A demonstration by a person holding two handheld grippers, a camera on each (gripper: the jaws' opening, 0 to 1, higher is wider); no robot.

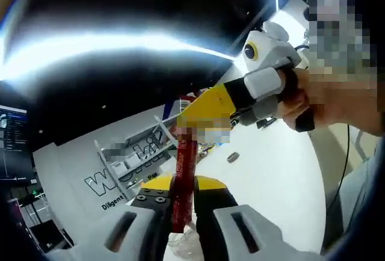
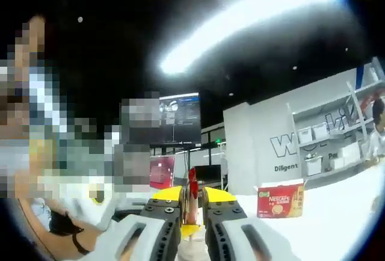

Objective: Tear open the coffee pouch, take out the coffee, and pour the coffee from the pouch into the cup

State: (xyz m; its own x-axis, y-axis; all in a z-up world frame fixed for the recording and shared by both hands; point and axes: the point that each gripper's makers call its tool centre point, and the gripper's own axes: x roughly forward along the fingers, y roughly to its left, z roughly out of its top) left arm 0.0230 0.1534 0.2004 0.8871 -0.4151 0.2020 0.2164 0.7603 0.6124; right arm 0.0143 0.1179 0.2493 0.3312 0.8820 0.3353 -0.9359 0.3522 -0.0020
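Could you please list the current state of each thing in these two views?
Red coffee stick pouch: upright, gripped at both ends, not visibly torn.
Left gripper: shut on the pouch's lower part.
Right gripper: shut on the pouch's top end.
Red Nescafe carton: standing on the white table.

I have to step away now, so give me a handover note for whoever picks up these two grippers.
Left gripper: shut on the red coffee pouch, held upright by its lower part.
Right gripper: shut on the pouch's top end; in the left gripper view it comes in from the right, in a hand.
A red Nescafe box stands on the white table.
Done: the pouch is gripped at both ends.
Left: tear it open, then pour into the cup. Whether the tear has started cannot be told.
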